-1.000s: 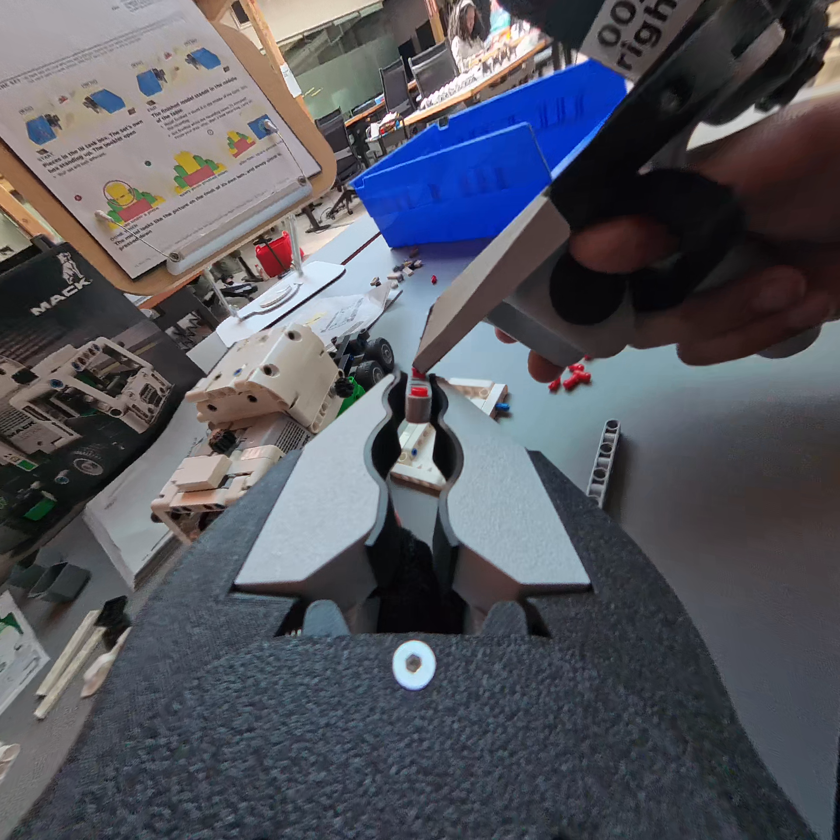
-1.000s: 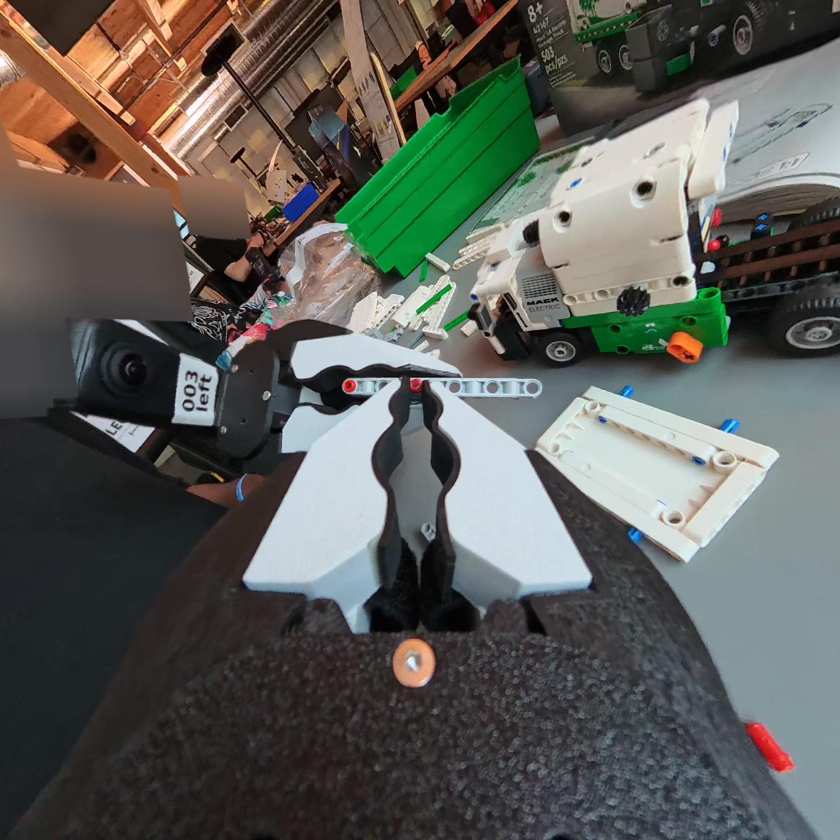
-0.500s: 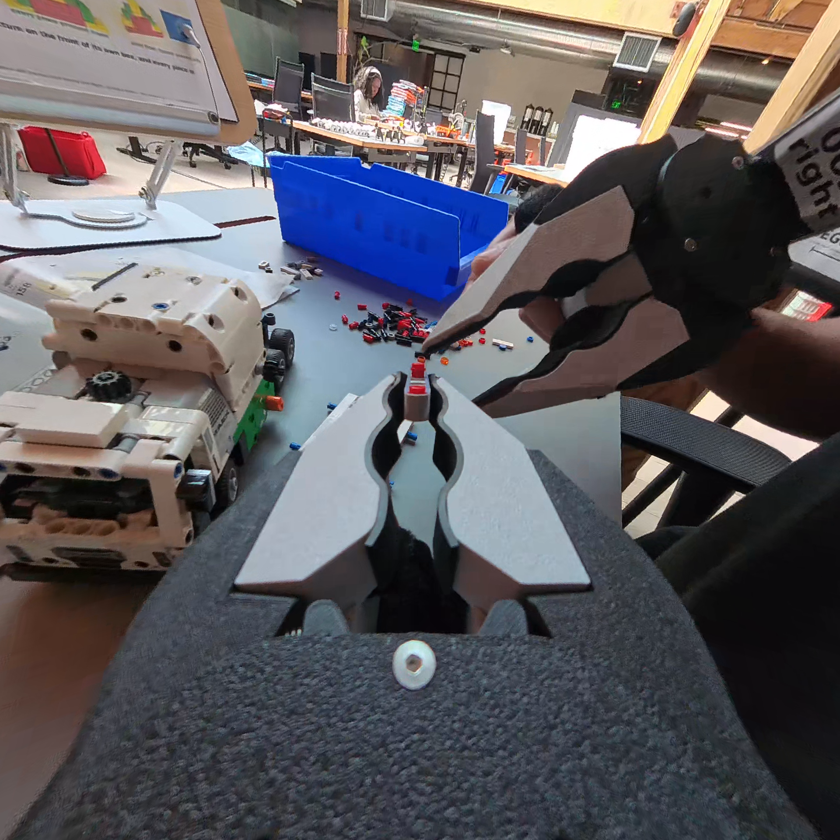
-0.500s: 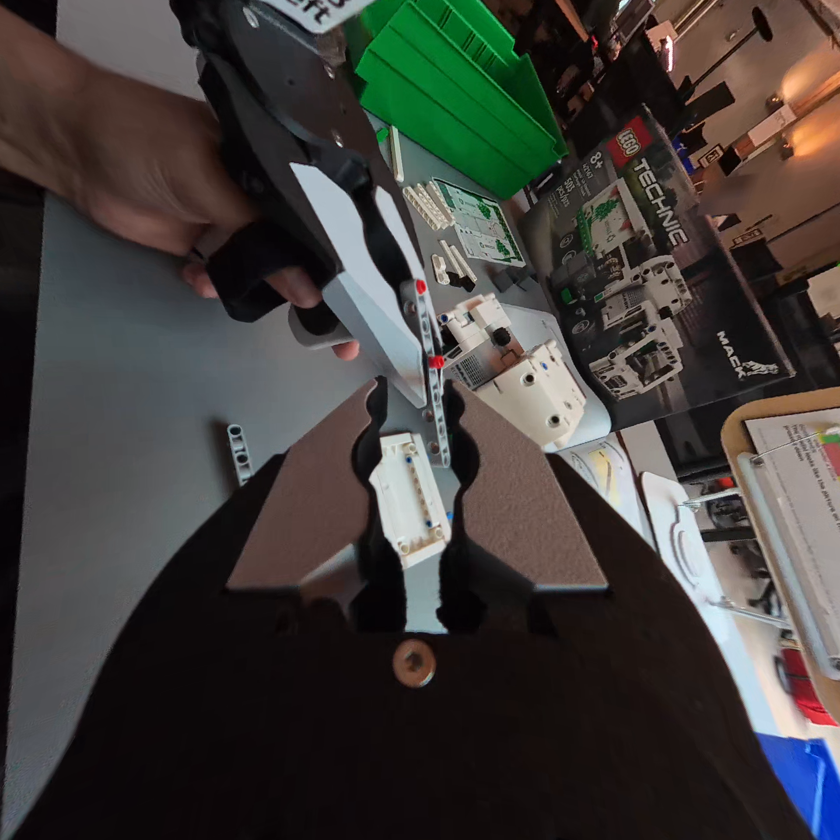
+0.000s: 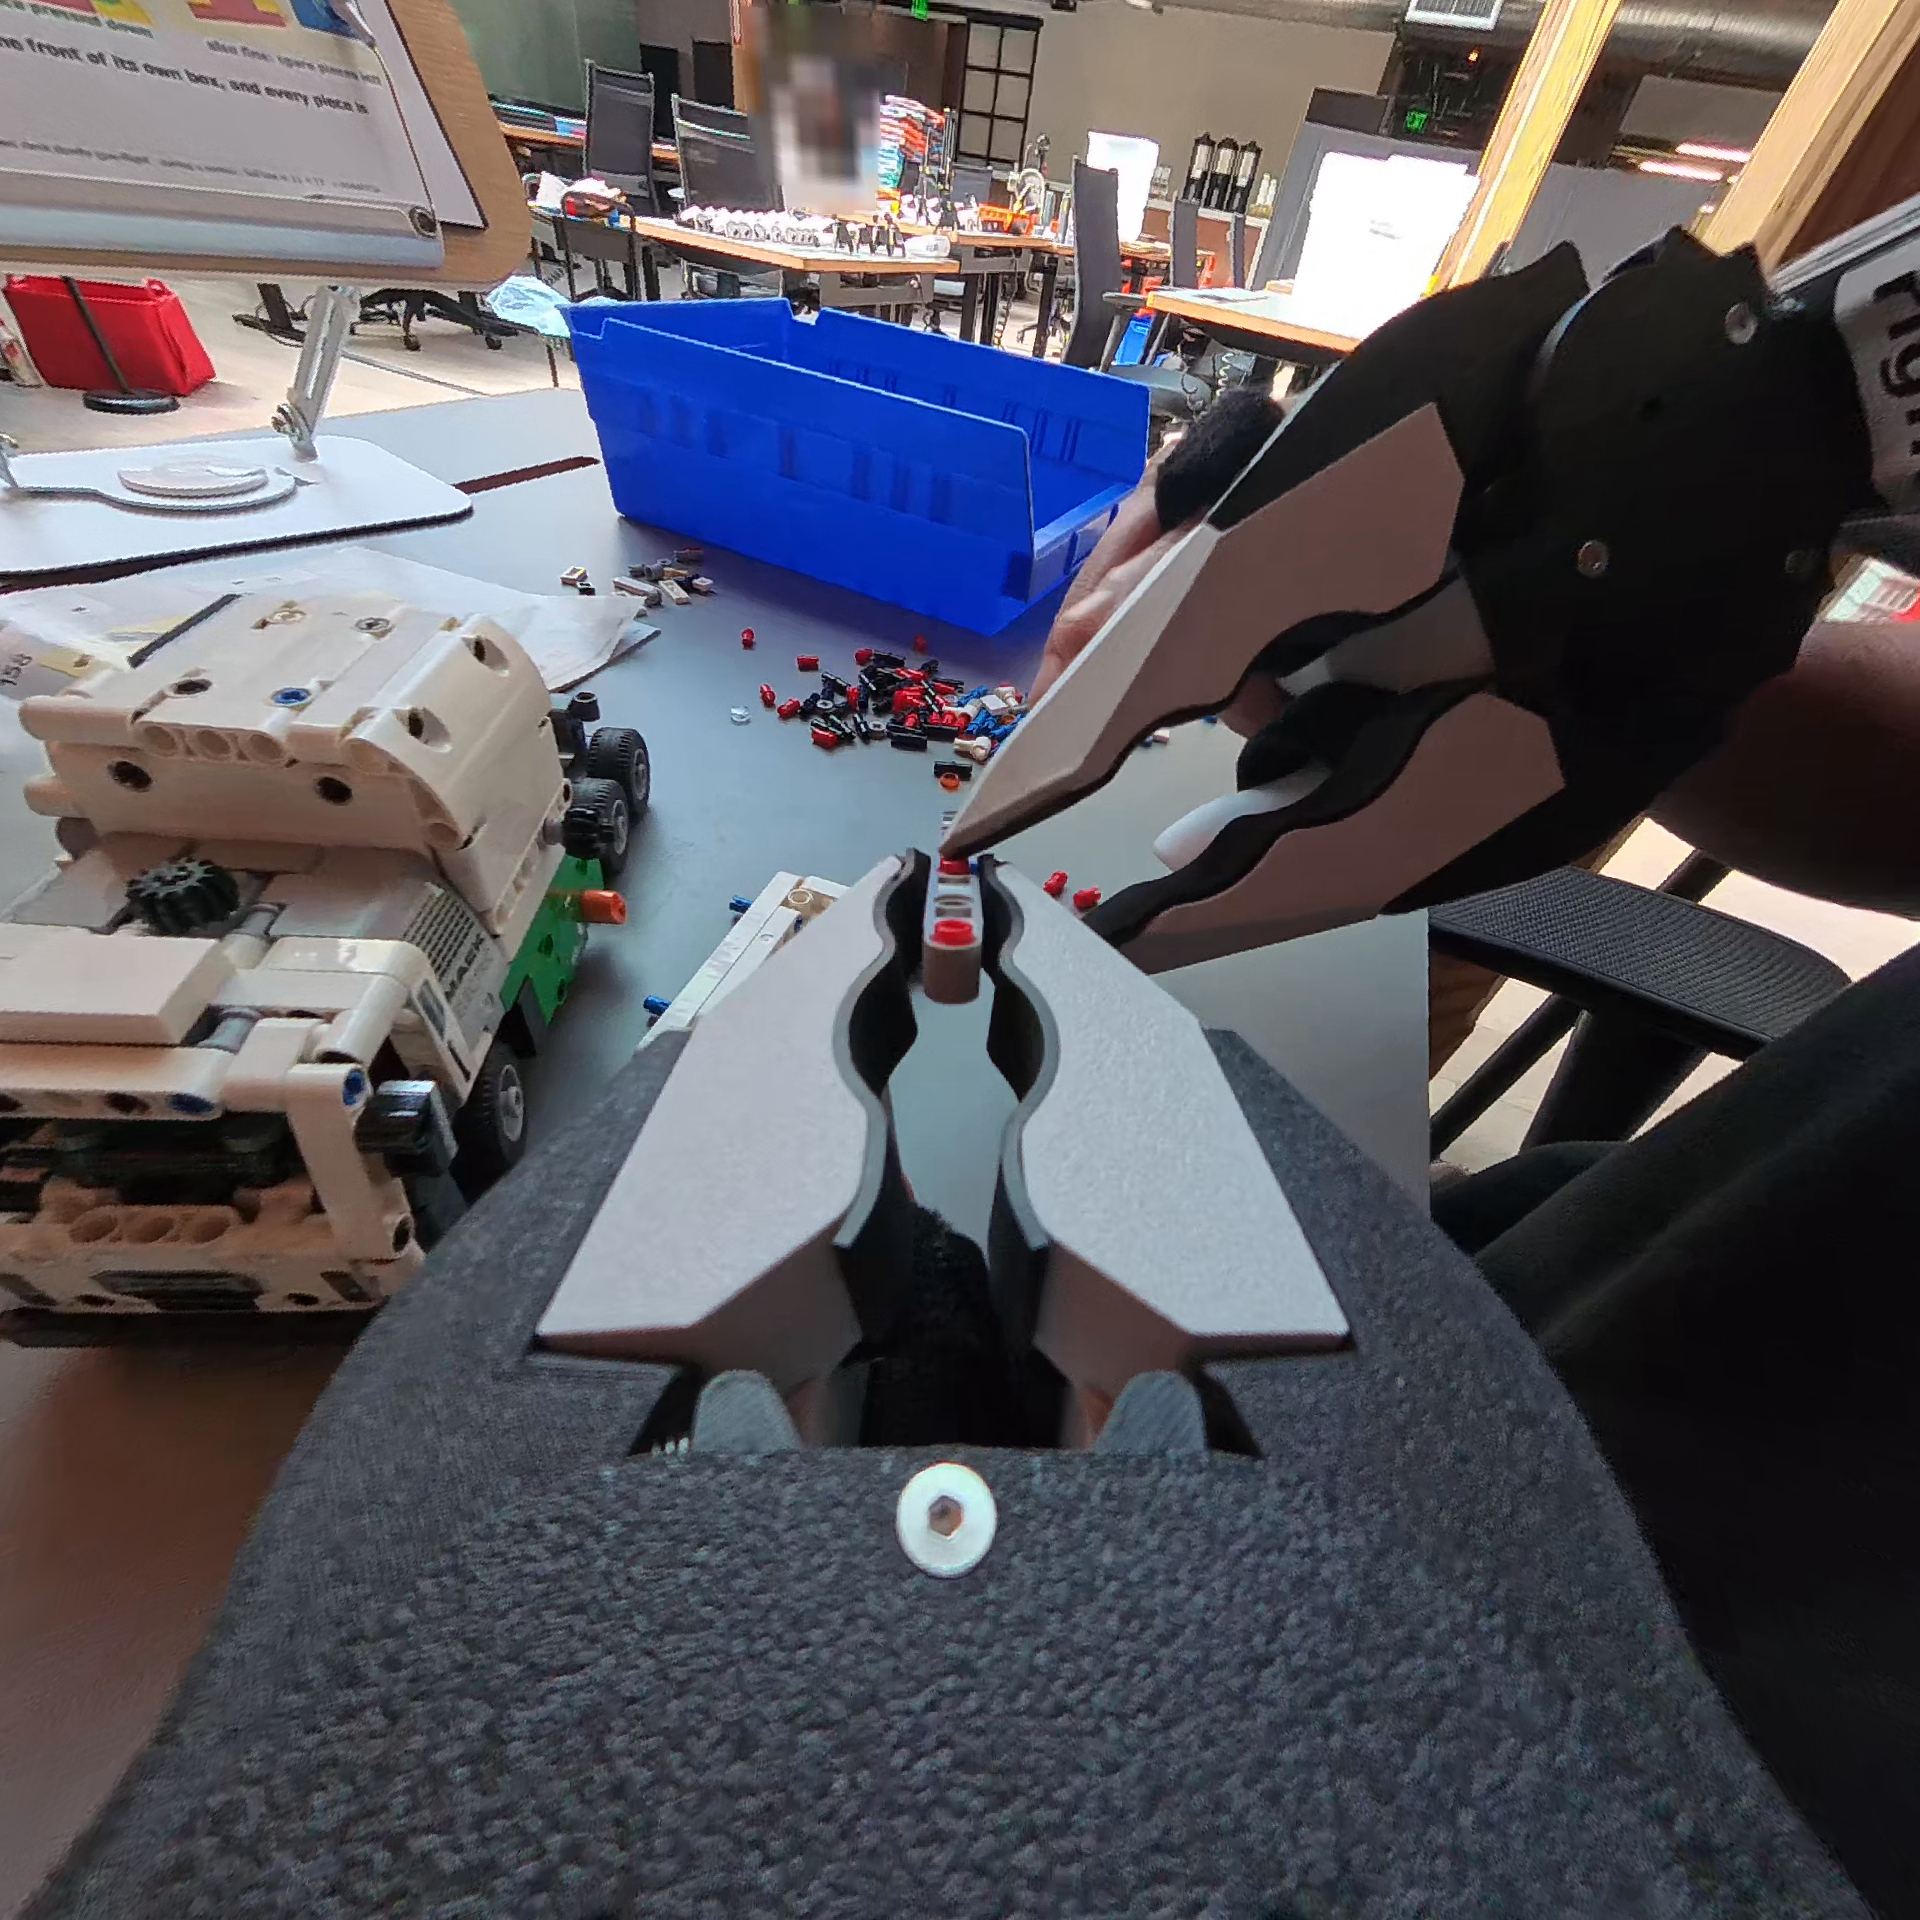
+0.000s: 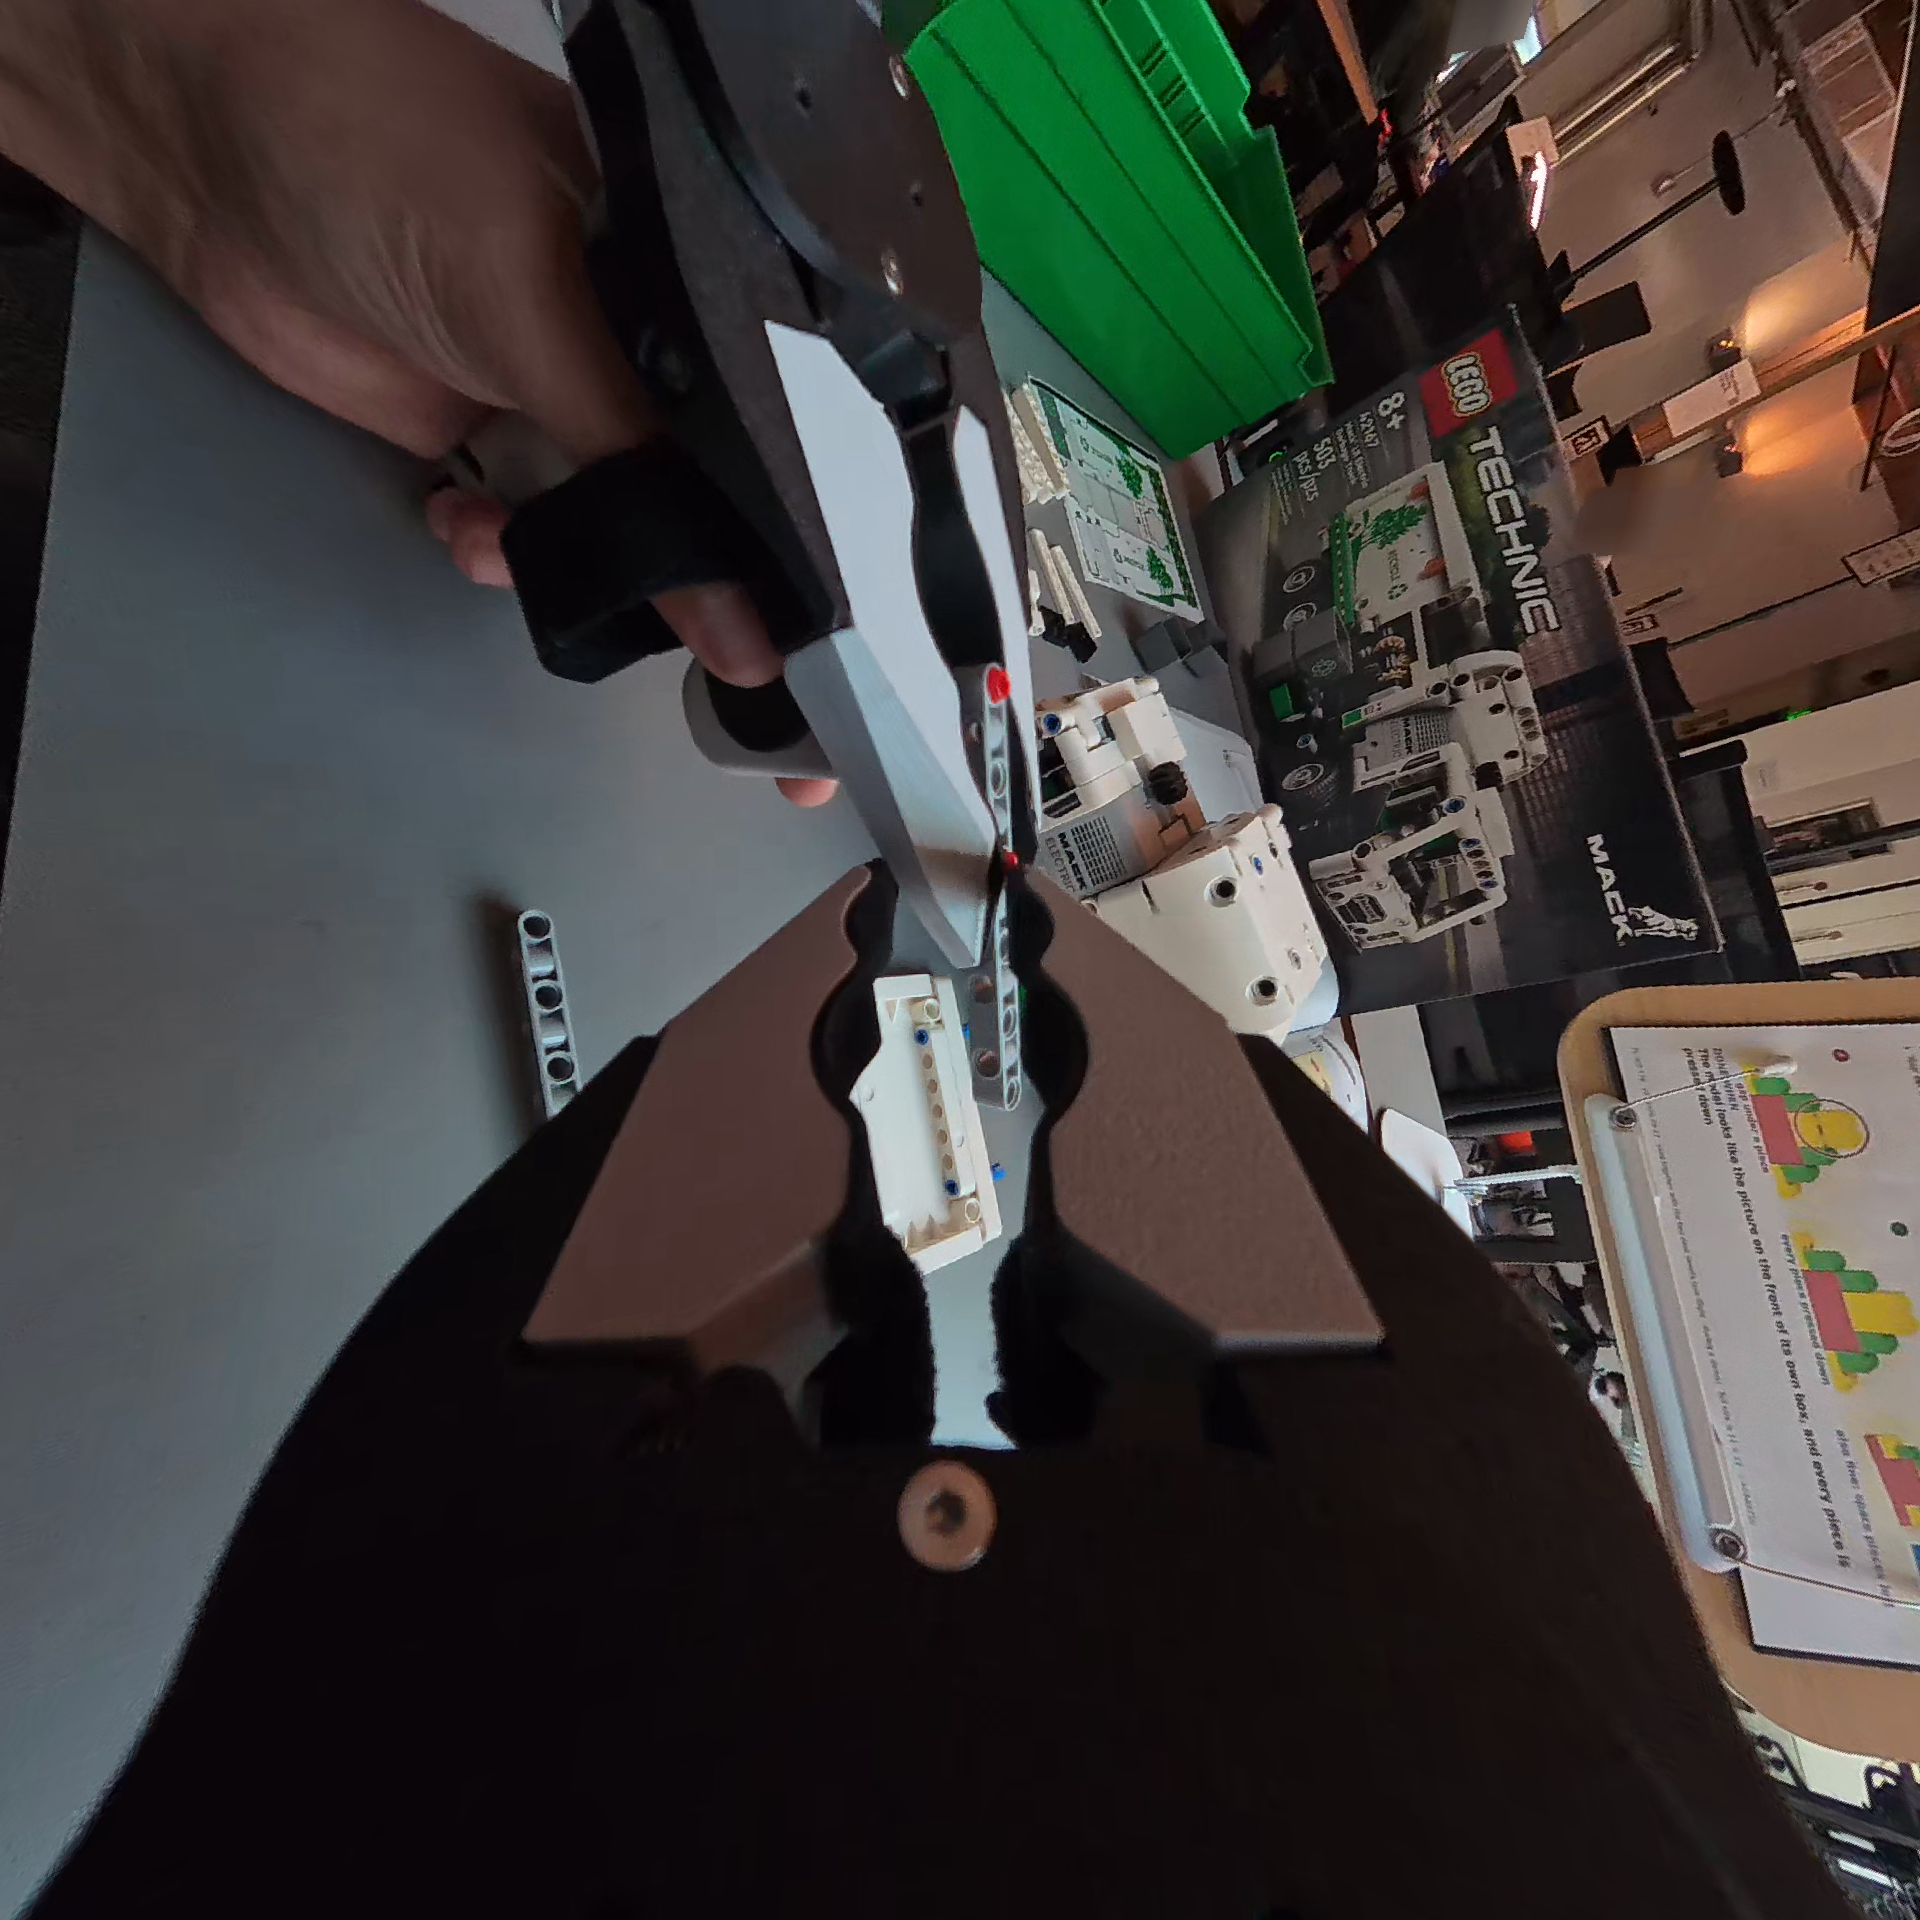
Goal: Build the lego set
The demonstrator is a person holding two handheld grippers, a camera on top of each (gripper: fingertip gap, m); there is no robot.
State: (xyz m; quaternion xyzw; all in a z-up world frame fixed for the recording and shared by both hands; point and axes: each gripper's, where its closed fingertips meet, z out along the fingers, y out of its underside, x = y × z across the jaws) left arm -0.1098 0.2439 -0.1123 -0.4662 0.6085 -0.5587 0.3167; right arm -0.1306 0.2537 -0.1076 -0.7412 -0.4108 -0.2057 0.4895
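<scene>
My left gripper [image 5: 951,883] is shut on a light grey Technic beam [image 5: 951,951], held in the air and seen end-on, with red pins [image 5: 953,932] in it. My right gripper [image 5: 1029,888] comes in from the upper right, jaws apart, its upper fingertip touching the beam's far red pin. In the right wrist view my right gripper [image 6: 943,883] is open and straddles the beam [image 6: 995,790] and the left gripper's fingers [image 6: 883,748]. A part-built white and green truck [image 5: 281,883] stands at the left.
A white panel [image 6: 925,1122] and a loose grey beam [image 6: 545,1008] lie on the grey table [image 6: 260,935]. A pile of small red, black and blue pieces [image 5: 894,707] lies before a blue bin [image 5: 852,468]. A green bin [image 6: 1101,187], the set's box [image 6: 1455,675] and an instruction stand [image 6: 1766,1299] stand around.
The right gripper has opened since a second ago. Both grippers have turned, the beam now held level above the table edge. The right gripper's upper fingertip has come onto the beam's pin.
</scene>
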